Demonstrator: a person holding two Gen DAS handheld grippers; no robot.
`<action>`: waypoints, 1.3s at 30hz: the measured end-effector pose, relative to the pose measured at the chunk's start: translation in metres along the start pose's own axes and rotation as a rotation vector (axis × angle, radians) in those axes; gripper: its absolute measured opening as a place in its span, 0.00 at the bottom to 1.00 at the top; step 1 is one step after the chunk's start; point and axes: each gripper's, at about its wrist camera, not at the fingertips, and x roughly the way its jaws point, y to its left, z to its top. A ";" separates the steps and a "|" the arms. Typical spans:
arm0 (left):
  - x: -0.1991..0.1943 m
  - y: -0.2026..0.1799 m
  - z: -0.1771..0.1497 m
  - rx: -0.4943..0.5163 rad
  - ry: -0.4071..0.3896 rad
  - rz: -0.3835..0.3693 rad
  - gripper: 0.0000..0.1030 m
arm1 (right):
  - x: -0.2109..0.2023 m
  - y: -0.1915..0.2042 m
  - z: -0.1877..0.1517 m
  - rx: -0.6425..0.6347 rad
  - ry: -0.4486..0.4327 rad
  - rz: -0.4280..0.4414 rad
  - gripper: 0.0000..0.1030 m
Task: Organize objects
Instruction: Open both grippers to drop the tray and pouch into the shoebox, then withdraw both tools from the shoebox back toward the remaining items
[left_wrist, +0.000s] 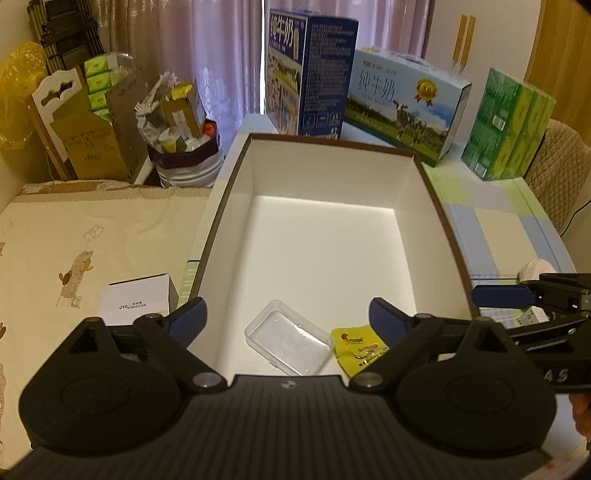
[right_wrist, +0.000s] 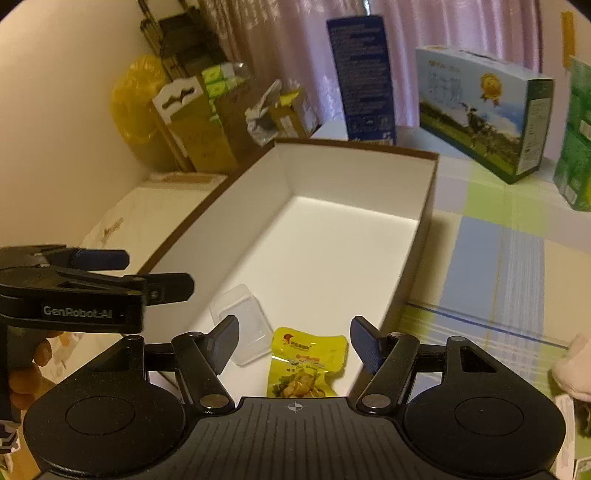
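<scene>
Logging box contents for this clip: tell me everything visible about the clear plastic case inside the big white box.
The clear plastic case is small, rectangular and round-cornered, of transparent hard-looking plastic with a raised rim. It looks shut and empty, though its contents are hard to judge. It lies flat on the white floor of the box, at the near end. The yellow snack packet lies right beside it; whether they touch is unclear. Neither gripper touches it.

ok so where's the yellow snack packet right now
The yellow snack packet lies flat on the floor of the open white box, at its near end, just right of the clear plastic case.
</scene>
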 end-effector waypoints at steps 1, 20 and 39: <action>-0.003 -0.002 -0.001 0.000 -0.007 0.000 0.92 | -0.005 -0.002 -0.001 0.007 -0.008 0.002 0.62; -0.048 -0.074 -0.033 -0.007 -0.030 -0.047 0.99 | -0.089 -0.058 -0.046 0.104 -0.068 -0.004 0.72; -0.053 -0.181 -0.067 0.014 0.064 -0.071 0.99 | -0.156 -0.128 -0.098 0.142 -0.026 0.008 0.73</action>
